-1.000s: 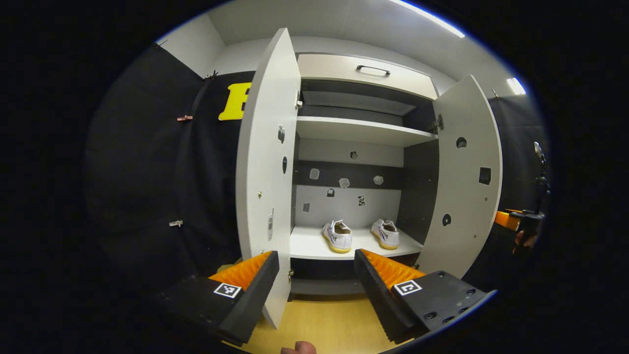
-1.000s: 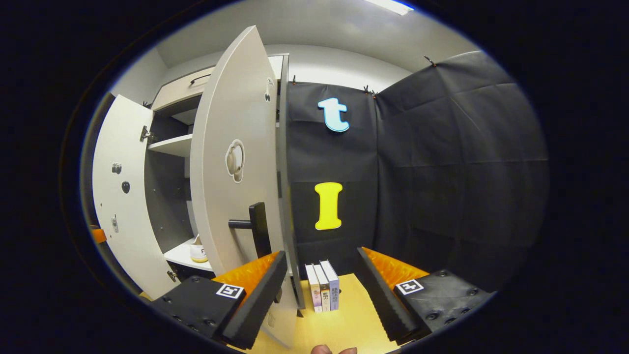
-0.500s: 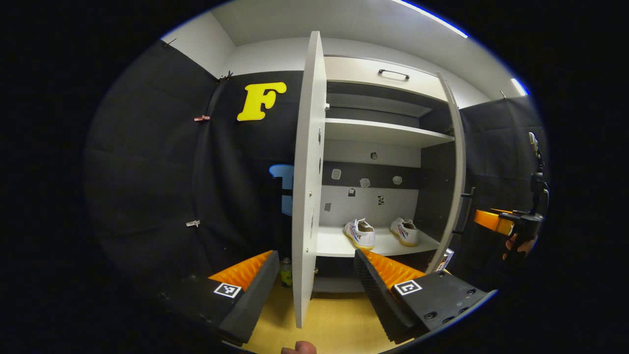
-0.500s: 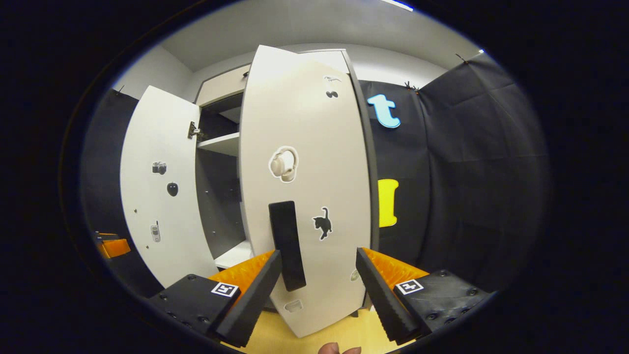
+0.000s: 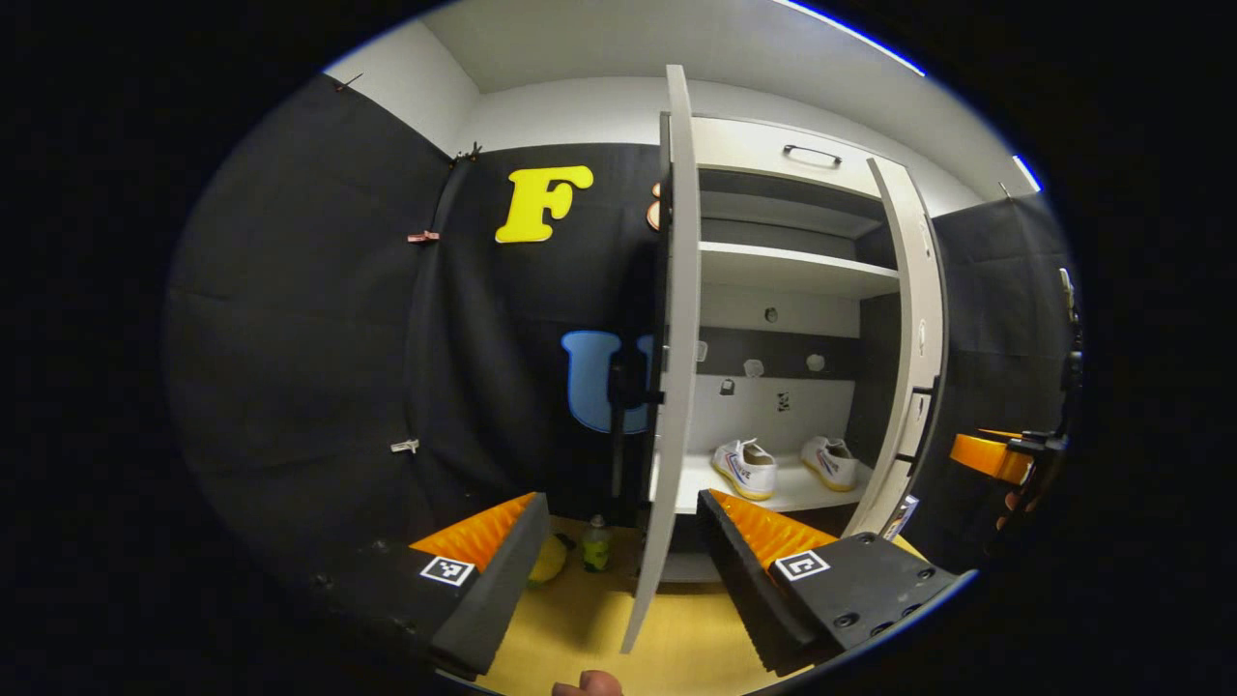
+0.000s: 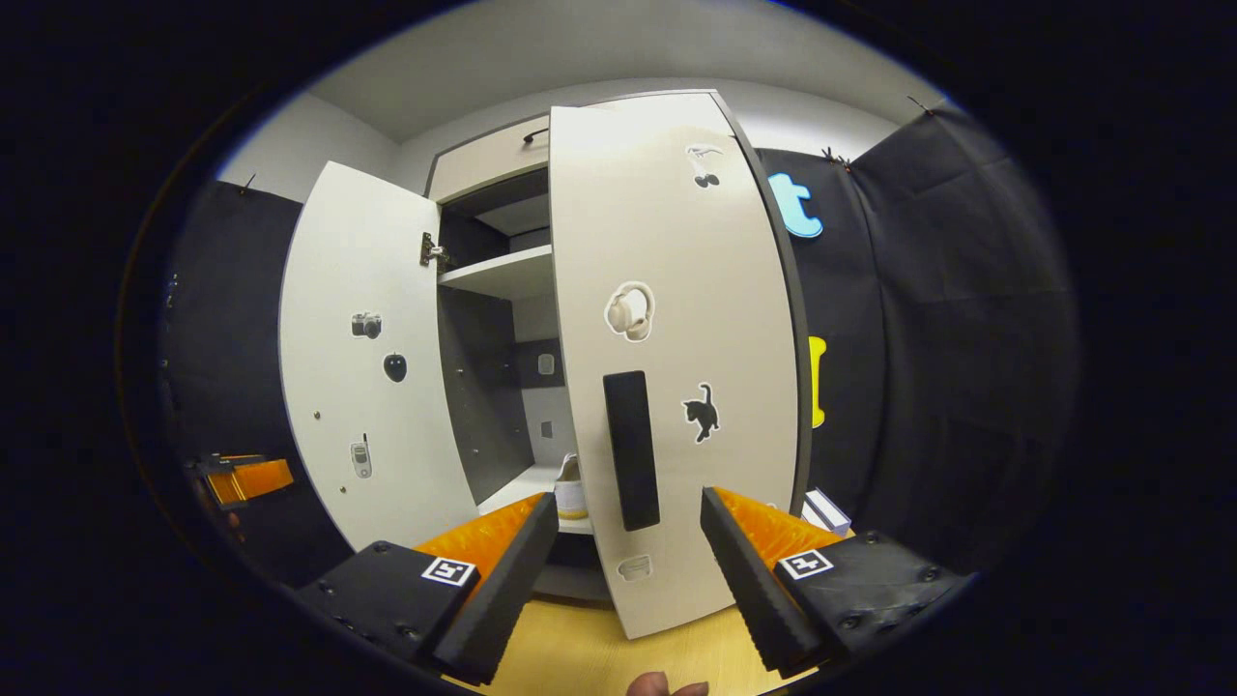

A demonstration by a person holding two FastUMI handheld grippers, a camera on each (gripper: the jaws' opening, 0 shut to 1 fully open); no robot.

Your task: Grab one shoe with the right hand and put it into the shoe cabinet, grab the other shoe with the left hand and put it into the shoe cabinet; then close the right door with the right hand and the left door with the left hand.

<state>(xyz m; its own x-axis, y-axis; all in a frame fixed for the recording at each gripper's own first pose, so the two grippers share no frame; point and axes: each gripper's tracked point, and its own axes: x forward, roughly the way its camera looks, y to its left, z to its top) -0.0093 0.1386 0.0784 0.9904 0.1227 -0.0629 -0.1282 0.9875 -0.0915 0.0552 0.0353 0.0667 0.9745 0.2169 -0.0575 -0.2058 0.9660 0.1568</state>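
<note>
Two white shoes (image 5: 746, 469) (image 5: 833, 462) stand side by side on the cabinet's lower shelf (image 5: 788, 495). The left door (image 5: 672, 348) stands wide open, edge-on to me, just ahead of and between the fingers of my open left gripper (image 5: 618, 570). The right door (image 6: 676, 319) is partly swung in; its black handle (image 6: 630, 449) hangs just ahead of my open right gripper (image 6: 623, 580), apart from both fingers. One shoe's heel (image 6: 570, 488) peeks past that door. In the left gripper view the right gripper (image 5: 986, 454) shows at far right; in the right gripper view the left gripper (image 6: 242, 478) shows at far left.
A small bottle (image 5: 595, 546) and a yellow object (image 5: 548, 561) sit on the wooden floor (image 5: 580, 628) behind the left door. Books (image 6: 821, 507) stand beside the cabinet's right side. A drawer with a dark handle (image 5: 812, 152) tops the cabinet.
The right door has swung inward, its front and handle now facing my right gripper. My left gripper has shifted left, so the left door now shows edge-on with its outer handle.
</note>
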